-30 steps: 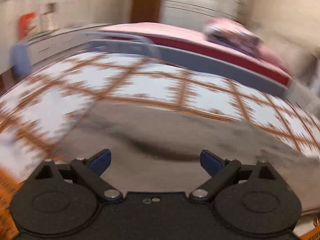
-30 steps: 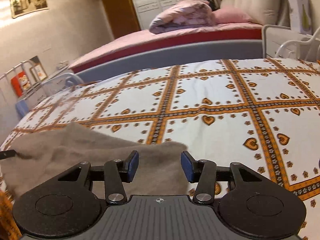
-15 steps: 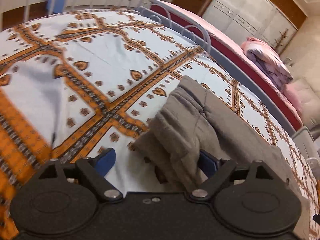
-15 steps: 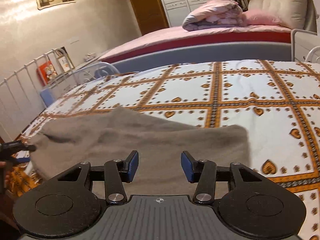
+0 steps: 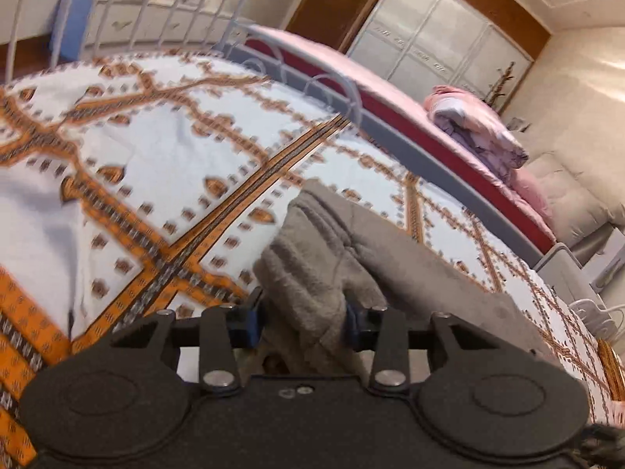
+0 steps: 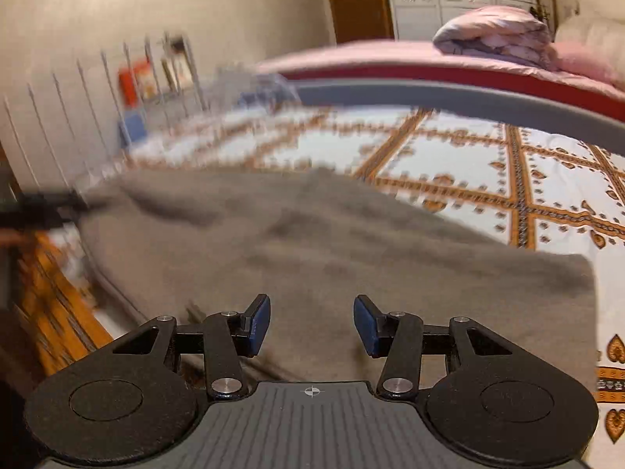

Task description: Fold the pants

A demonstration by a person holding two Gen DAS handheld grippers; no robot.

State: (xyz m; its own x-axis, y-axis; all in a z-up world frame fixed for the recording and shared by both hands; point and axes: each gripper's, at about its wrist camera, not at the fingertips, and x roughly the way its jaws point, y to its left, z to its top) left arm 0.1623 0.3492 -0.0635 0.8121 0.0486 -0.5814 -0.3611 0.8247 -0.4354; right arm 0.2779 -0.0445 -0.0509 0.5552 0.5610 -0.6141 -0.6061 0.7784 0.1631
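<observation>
Gripping a bunched end of the grey fleecy pants (image 5: 312, 269), we are holding the left tool (image 5: 300, 322) low over the bed; its jaws have just been closing, and the blue pads (image 5: 250, 322) are now pressing on a thick gather of the cloth from both sides. From that pinch the pants are stretching away to the right across the white bedspread with orange lattice bands and heart motifs (image 5: 156, 164), lying mostly flat beyond the gathered end.

We are carrying the right tool (image 6: 311, 324) above the other part of the same pants (image 6: 351, 250), with its jaws standing partly apart and nothing between the blue pads (image 6: 259, 322); the cloth is lying below them, and we cannot tell whether the tips are touching it. In this view the pants are spreading wide across the near side of the bedspread (image 6: 547, 179), and the left tool (image 6: 43, 207) is showing as a dark blurred shape at the cloth's far left end.

Beyond the grey bed rail (image 6: 468, 97) a second bed with a pink cover (image 6: 371, 54) is bearing a rolled pink and lilac quilt (image 6: 496, 35).
</observation>
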